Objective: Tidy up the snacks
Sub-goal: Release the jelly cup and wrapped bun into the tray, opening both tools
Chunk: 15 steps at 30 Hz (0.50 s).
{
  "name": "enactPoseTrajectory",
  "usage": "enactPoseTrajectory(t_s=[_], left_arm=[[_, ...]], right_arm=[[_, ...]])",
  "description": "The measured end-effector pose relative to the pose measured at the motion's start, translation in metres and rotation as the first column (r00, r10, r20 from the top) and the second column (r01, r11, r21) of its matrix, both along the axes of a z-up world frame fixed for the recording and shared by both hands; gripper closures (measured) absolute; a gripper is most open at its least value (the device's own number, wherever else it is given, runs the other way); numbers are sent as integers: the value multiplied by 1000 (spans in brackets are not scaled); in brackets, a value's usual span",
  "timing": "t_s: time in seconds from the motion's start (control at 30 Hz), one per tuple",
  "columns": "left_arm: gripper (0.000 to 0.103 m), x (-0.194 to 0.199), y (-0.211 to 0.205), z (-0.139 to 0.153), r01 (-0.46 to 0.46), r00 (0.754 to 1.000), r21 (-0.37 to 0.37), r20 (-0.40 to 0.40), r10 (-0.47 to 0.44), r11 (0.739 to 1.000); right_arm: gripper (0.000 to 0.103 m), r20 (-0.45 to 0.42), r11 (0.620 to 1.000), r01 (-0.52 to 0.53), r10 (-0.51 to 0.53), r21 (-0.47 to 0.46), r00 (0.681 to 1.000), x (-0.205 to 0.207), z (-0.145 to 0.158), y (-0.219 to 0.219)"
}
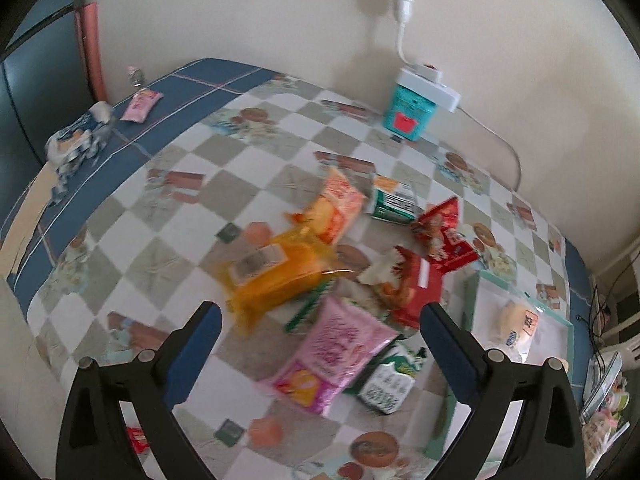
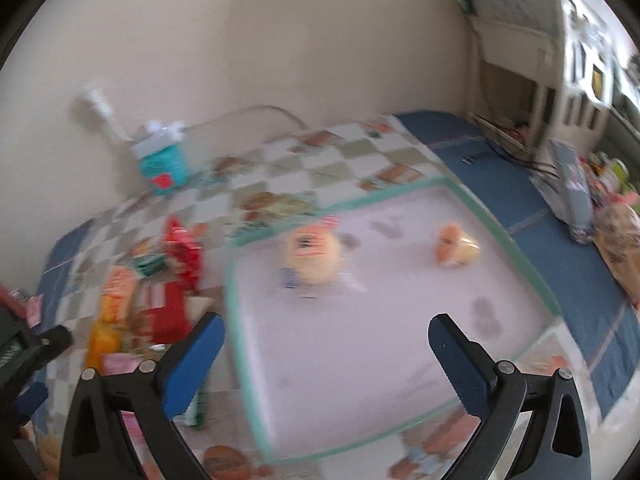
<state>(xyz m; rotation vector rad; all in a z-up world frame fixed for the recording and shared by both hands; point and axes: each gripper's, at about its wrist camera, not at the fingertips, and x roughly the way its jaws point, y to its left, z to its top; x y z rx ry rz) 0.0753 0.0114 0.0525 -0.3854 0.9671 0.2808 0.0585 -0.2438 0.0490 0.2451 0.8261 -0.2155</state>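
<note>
While both grippers, left gripper (image 1: pixel 320 320) and right gripper (image 2: pixel 326 332), hung spread and empty, the pink snack packet (image 1: pixel 340 354) suited a flat-edge pinch toward the green-rimmed tray (image 2: pixel 516 248).

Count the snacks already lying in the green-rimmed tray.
2: a round wrapped bun near the tray's left side, and a smaller wrapped pastry toward its far right. None seem hidden, though the view is blurred.
</note>
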Motion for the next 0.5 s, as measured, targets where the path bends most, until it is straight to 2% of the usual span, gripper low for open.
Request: enactPoseTrajectory(t_s=[0.13, 0.37, 0.5], left_arm=[[4, -12, 21, -1, -51, 999, -9, 3, 51, 999], [4, -25, 52, -4, -124, 992, -28, 0, 124, 992], [4, -25, 62, -7, -135, 991, -40, -6, 135, 990]], right_arm=[[0, 37, 998, -63, 64, -23, 997, -3, 7, 25], [0, 27, 989, -138, 139, -46, 990, -3, 4, 54], [0, 27, 987, -155, 157, -45, 987, -2, 2, 60]])
